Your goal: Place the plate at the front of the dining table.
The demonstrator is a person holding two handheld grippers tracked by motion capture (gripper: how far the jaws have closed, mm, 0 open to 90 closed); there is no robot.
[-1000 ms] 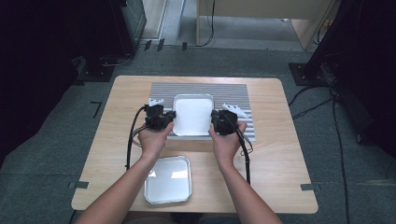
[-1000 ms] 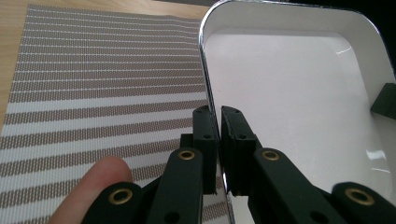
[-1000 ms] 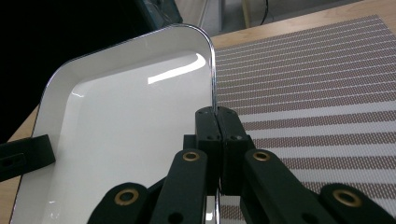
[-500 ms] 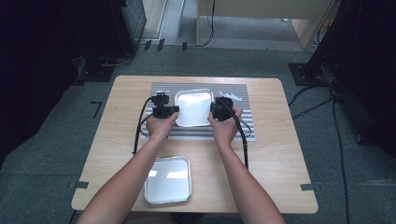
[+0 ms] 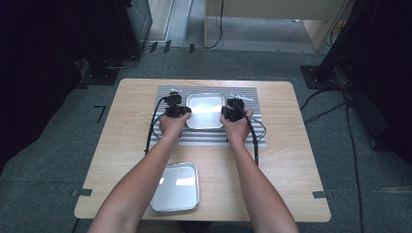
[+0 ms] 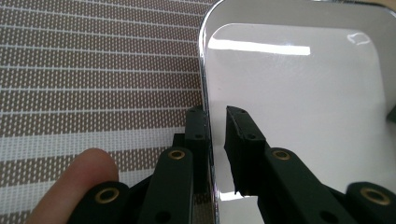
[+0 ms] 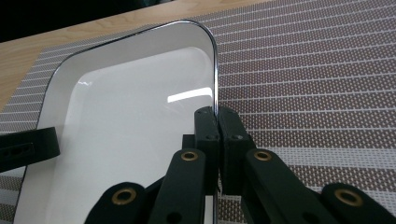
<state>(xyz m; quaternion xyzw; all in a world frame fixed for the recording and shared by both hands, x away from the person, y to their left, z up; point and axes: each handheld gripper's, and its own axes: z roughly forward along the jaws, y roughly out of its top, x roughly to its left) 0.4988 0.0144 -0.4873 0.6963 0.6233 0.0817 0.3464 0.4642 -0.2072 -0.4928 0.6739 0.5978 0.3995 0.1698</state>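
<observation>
Right hand-held gripper point(image 7: 217, 135) pinches the white tray's point(image 5: 204, 110) rim on the striped mat point(image 5: 252, 133); left hand-held gripper point(image 6: 215, 135) straddles the opposite rim, jaws apart. Lifting now risks tipping: one-sided grip.

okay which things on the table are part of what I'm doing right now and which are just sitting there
In use:
- white tray on the striped mat
- left tool, jaws astride the tray's rim with a gap
- right tool, clamped on the opposite rim

Lying about:
- second tray near the table's front edge
</observation>
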